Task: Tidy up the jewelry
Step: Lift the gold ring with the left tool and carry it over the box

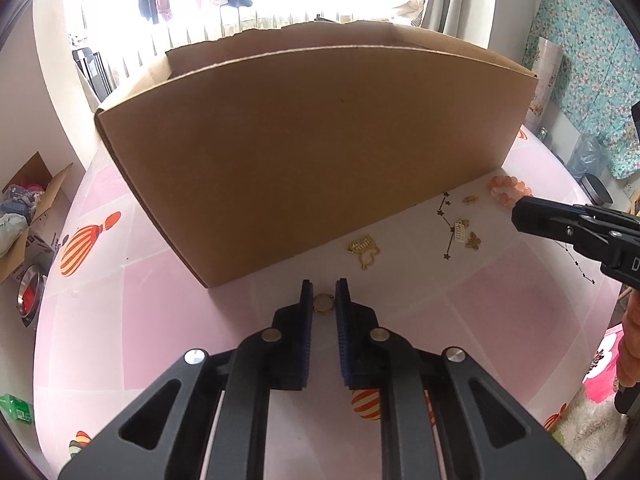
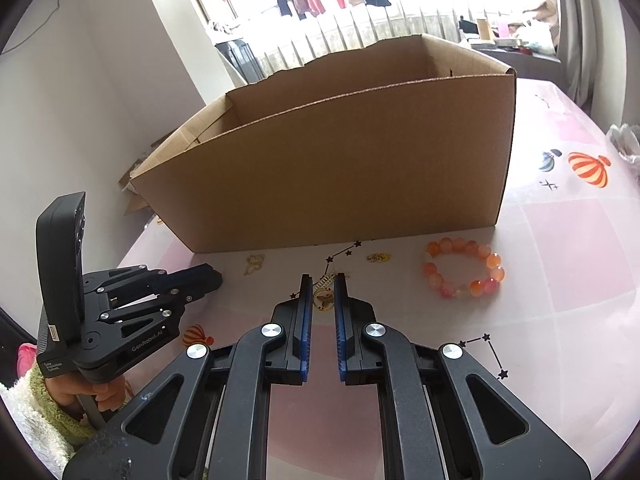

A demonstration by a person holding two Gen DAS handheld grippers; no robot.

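A pink balloon-print table (image 1: pixel 132 320) carries a cardboard box (image 1: pixel 312 152), with jewelry scattered before it. The left gripper (image 1: pixel 324 294) pinches a small round pendant (image 1: pixel 323 303). The right gripper (image 2: pixel 323 288) grips a gold butterfly charm (image 2: pixel 324 300), a bead bracelet (image 2: pixel 464 274) just beside.

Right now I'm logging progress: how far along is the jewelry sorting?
Early. Nothing shows as done: the box interior is hidden. In hand: the left gripper has a round charm between its pads, and the right gripper a butterfly charm, both low by the table. Left: the bracelet and the other gold charms in front of the box.
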